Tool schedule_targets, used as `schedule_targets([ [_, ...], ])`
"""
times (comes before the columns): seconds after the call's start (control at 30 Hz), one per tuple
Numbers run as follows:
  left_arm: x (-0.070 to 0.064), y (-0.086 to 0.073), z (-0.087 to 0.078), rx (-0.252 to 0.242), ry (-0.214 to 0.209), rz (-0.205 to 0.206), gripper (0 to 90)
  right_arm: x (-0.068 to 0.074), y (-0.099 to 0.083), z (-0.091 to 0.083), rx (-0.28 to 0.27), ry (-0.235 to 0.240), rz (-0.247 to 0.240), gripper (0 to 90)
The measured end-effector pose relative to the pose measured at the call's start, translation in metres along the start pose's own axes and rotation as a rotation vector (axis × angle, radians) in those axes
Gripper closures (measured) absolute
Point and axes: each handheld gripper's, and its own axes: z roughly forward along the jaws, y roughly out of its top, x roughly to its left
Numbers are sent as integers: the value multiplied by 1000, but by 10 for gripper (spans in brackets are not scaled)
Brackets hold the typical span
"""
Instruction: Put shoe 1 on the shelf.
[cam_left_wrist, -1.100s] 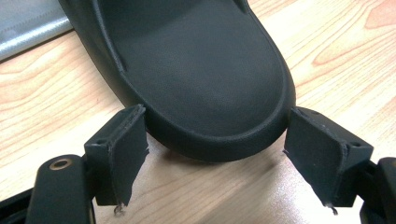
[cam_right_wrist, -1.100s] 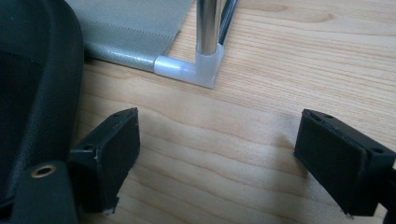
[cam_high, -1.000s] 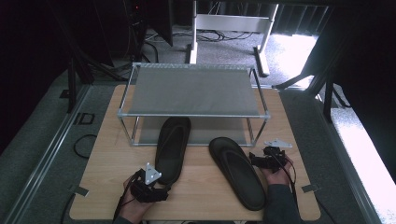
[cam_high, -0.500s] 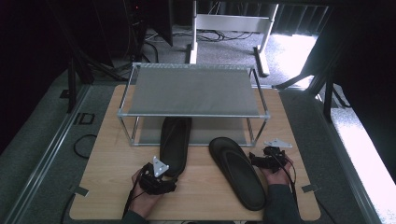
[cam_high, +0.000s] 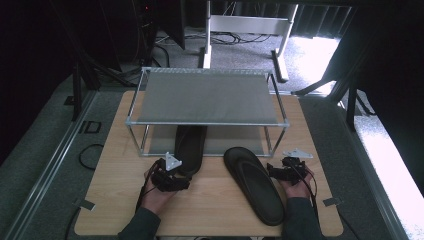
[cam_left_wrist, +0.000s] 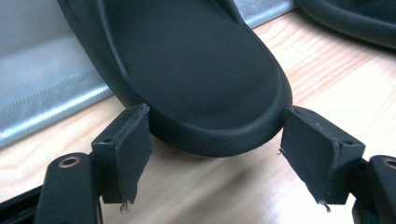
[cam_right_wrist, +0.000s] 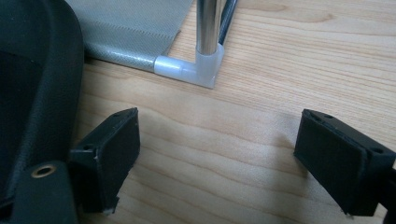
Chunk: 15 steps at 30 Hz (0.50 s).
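Left gripper (cam_high: 172, 172) now advanced to left sandal's (cam_left_wrist: 196, 70) heel, fingers (cam_left_wrist: 126, 149) spread either side, touching in its own view, right gripper (cam_right_wrist: 219, 158) open over bare counter (cam_right_wrist: 289, 70) beside rack (cam_right_wrist: 205, 70) corner

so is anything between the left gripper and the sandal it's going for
Nothing visible. The left gripper is open, its jaws either side of the left sandal at its heel end, with only bare table in the gap.
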Motion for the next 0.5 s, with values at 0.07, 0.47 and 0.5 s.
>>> schedule_targets([
  [0.07,3,4,3,4,-2,6,258,0,0,0,-1,0,0,140],
  [0.47,17,24,25,-5,1,27,279,0,0,0,0,0,1,140],
  [0.5,17,25,27,-10,4,25,279,0,0,0,0,0,1,140],
])
